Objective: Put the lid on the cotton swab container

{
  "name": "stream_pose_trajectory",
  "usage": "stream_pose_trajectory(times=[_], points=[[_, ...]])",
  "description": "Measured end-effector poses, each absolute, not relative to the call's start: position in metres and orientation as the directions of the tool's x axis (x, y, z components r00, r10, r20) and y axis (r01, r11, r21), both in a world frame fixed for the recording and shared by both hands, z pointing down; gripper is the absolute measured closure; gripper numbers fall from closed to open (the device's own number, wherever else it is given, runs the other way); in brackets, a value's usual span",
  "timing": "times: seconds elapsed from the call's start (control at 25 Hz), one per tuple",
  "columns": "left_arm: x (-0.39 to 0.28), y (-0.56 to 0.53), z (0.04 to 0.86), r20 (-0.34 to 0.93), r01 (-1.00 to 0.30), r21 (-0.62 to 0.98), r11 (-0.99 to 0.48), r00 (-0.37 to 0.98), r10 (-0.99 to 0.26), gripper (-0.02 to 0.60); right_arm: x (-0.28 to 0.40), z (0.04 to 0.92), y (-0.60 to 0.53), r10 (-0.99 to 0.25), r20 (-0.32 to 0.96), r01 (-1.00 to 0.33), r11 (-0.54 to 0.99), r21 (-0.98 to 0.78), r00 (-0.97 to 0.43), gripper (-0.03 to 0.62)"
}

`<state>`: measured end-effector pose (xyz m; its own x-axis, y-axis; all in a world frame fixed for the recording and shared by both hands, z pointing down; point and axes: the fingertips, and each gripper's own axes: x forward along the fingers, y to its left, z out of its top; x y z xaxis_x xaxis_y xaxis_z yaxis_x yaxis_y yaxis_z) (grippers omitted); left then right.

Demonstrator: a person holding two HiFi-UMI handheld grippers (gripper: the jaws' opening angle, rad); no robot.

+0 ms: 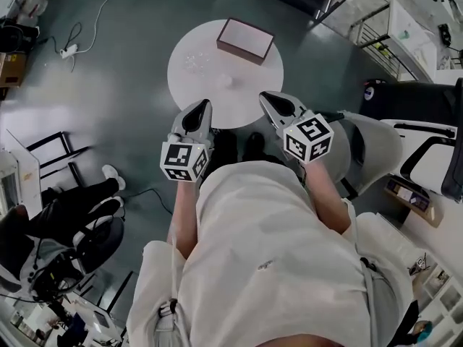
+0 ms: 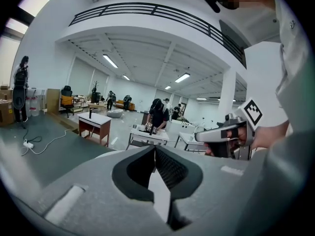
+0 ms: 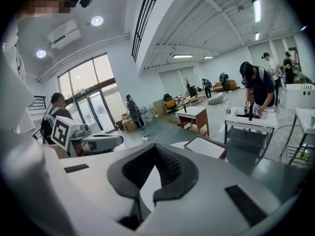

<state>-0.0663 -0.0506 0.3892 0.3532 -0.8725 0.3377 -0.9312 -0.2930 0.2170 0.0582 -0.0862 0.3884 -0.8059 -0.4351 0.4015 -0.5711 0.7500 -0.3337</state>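
A round white table (image 1: 217, 100) stands below me. On it lie a faint clear object (image 1: 194, 62) and a small white round piece (image 1: 226, 80); both are too small to tell which is the container or the lid. My left gripper (image 1: 203, 105) hovers over the table's near edge, shut and empty. My right gripper (image 1: 266, 96) hangs beside it, also shut with nothing held. In the left gripper view the jaw tips (image 2: 154, 149) meet, and the right gripper (image 2: 224, 134) shows to the side. The right gripper view shows its own tips (image 3: 156, 149) touching and the left gripper (image 3: 93, 140).
A brown box with a white top (image 1: 245, 40) sits at the table's far side, also seen as the box (image 3: 206, 147). A seated person (image 1: 72, 208) is at my left, a chair (image 1: 427, 147) at my right. A power strip and cable (image 1: 69, 50) lie on the floor.
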Motion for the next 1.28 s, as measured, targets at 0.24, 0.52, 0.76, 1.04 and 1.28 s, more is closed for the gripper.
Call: stream_pose_trajectory(times=[0.24, 0.52, 0.76, 1.04, 1.28], points=[[-0.104, -0.080, 0.391, 0.317, -0.913, 0.229, -0.338, 0.398, -0.861, 0.572, 0.018, 0.389, -0.105, -0.450, 0.429, -0.593, 0.748, -0.298, -0.783, 0.588], [-0.133, -0.098, 0.413, 0.330, -0.892, 0.258, -0.372, 0.443, -0.833, 0.572, -0.009, 0.410, -0.110, -0.457, 0.477, -0.625, 0.726, -0.289, -0.751, 0.588], [-0.149, -0.107, 0.432, 0.360, -0.875, 0.277, -0.398, 0.478, -0.801, 0.572, -0.032, 0.436, -0.113, -0.446, 0.515, -0.646, 0.695, -0.316, -0.732, 0.588], [-0.131, -0.116, 0.456, 0.388, -0.844, 0.309, -0.438, 0.533, -0.752, 0.572, -0.043, 0.469, -0.129, -0.429, 0.561, -0.656, 0.694, -0.297, -0.708, 0.588], [-0.114, -0.117, 0.480, 0.416, -0.823, 0.340, -0.455, 0.565, -0.712, 0.572, -0.051, 0.503, -0.134, -0.387, 0.602, -0.646, 0.703, -0.298, -0.699, 0.588]])
